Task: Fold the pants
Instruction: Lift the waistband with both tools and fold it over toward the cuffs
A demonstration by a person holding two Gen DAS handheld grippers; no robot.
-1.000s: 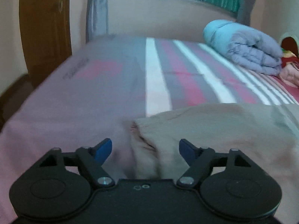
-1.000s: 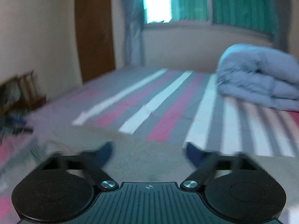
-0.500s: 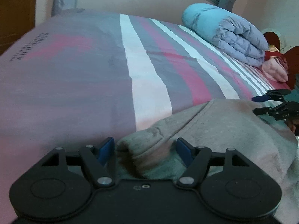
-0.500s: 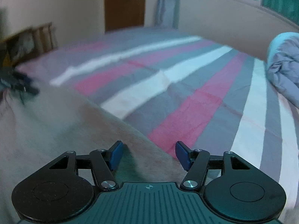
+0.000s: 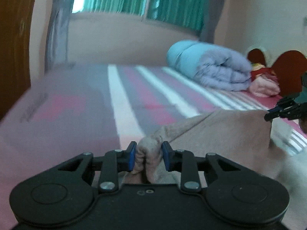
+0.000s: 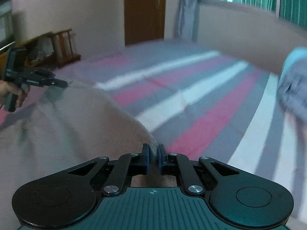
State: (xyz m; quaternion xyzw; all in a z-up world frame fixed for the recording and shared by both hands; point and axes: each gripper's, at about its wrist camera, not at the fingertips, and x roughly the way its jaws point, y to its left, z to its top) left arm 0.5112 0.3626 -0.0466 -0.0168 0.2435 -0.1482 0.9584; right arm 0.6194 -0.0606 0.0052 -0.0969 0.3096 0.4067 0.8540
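Left wrist view: my left gripper (image 5: 147, 156) is clamped on a bunched, wrinkled wad of the pants (image 5: 220, 132), blue pads (image 5: 132, 156) pressing it from both sides. Pants are beige-grey, soft knit. They lie over the near end of the striped bed (image 5: 122, 103), with the top edge lifted off it and running taut toward my right gripper (image 5: 269, 115) at far right. Rolled blue-lilac duvet (image 5: 209, 67) sits well beyond the pants at the bed's far side, a pink bundle (image 5: 264, 86) just beside it.

Right wrist view: my right gripper (image 6: 153, 158) pinches a thin edge of the cloth, pads nearly meeting. Fabric sags between this grip and my left gripper (image 6: 63, 84), held at far left. Motion blur over much of the bed.
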